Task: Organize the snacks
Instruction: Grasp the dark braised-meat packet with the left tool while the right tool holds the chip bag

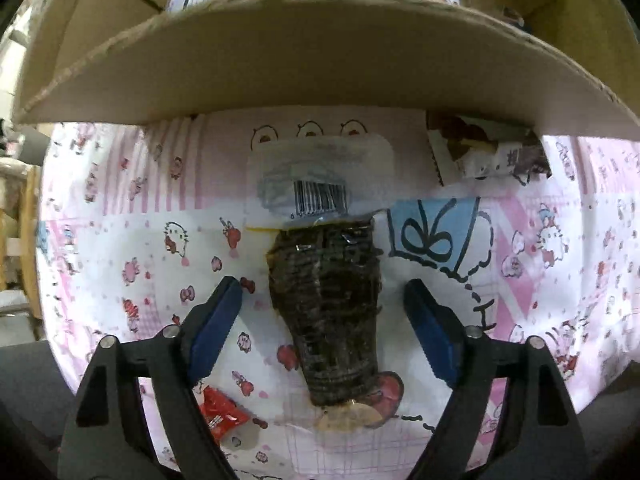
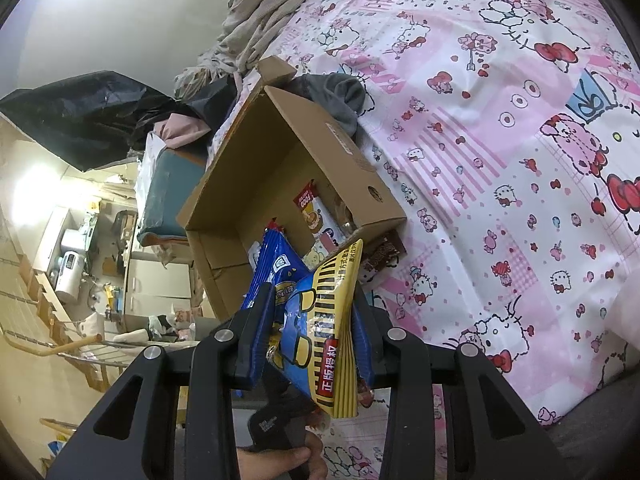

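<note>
Pink bedsheet (image 1: 132,240): left gripper (image 1: 323,322) jaws wide around dark snack pack (image 1: 326,304), untouched.

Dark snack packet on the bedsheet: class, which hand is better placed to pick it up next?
Left. Its tongs stand open either side of the dark snack packet; the right tongs already clamp a blue-and-yellow packet.

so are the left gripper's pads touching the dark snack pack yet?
Apart. The left wrist view shows the left gripper open astride the dark snack pack, with patterned sheet visible between each blue pad and the pack.

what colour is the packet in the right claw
Blue and yellow packet, with black stripes and a red label; clearest in the right wrist view.
</note>
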Available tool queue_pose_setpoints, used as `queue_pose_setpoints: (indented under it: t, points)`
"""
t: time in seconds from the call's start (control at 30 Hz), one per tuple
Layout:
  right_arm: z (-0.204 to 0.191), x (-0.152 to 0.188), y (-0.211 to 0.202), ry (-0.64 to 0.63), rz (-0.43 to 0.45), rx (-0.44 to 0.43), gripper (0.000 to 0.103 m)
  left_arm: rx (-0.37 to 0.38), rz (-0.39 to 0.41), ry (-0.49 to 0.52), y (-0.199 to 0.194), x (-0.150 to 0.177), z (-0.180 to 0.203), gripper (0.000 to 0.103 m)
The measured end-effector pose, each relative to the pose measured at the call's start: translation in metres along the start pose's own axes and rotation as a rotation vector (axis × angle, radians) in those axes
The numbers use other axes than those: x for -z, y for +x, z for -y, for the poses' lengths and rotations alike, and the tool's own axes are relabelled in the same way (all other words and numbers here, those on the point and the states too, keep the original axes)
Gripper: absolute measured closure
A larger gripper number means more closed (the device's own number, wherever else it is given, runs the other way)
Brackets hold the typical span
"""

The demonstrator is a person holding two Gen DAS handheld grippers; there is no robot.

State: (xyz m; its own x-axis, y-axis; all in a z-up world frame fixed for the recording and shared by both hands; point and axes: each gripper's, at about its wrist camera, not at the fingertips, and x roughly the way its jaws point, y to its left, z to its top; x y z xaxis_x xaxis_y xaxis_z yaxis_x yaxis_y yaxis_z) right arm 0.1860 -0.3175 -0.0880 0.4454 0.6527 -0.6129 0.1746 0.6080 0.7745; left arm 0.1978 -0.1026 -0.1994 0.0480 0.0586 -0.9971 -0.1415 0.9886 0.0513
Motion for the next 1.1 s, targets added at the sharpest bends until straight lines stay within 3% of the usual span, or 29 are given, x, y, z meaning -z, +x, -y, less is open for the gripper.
queue_pose_setpoints:
  t: [0.03,0.07,0.13,0.27,0.4,0.47,0.83,0.93,0.97,1.03,1.1]
  points:
    - [0.0,0.0,0.0,0.001,0.0,0.006,0.065,0.004,0.015,0.007,-0.002,0.0,-0.001,0.045]
    - [0.001,0.0,0.0,0.003,-0.001,0.011,0.065,0.01,0.022,0.008,-0.005,0.0,0.0,0.048]
    - [0.002,-0.001,0.001,0.008,-0.001,0.017,0.065,0.04,0.026,0.016,-0.01,0.001,0.0,0.066]
    - [0.0,-0.001,-0.002,-0.005,0.005,0.021,0.065,0.099,0.017,-0.006,-0.019,0.003,-0.01,0.073]
    - [0.0,0.001,-0.001,-0.012,0.006,0.03,0.065,0.168,0.06,-0.006,-0.042,0.007,-0.023,0.093]
    - [-0.001,0.001,0.001,-0.016,0.005,0.037,0.065,0.181,0.062,-0.014,-0.048,0.007,-0.029,0.095]
    - [0.002,0.003,0.003,-0.014,0.004,0.045,0.065,0.227,0.053,0.013,-0.052,0.01,-0.036,0.097]
    - [0.004,0.002,0.004,-0.001,0.002,0.035,0.065,0.278,0.04,0.015,-0.056,0.013,-0.024,0.094]
    - [0.003,0.002,0.004,-0.002,0.001,0.033,0.065,0.289,0.031,0.019,-0.055,0.013,-0.02,0.091]
    - [0.003,0.002,0.003,-0.006,0.0,0.029,0.065,0.256,0.001,0.012,-0.045,0.013,-0.012,0.052]
    - [0.003,0.001,0.002,-0.001,0.0,0.025,0.065,0.236,-0.043,0.01,-0.03,0.012,-0.001,0.054]
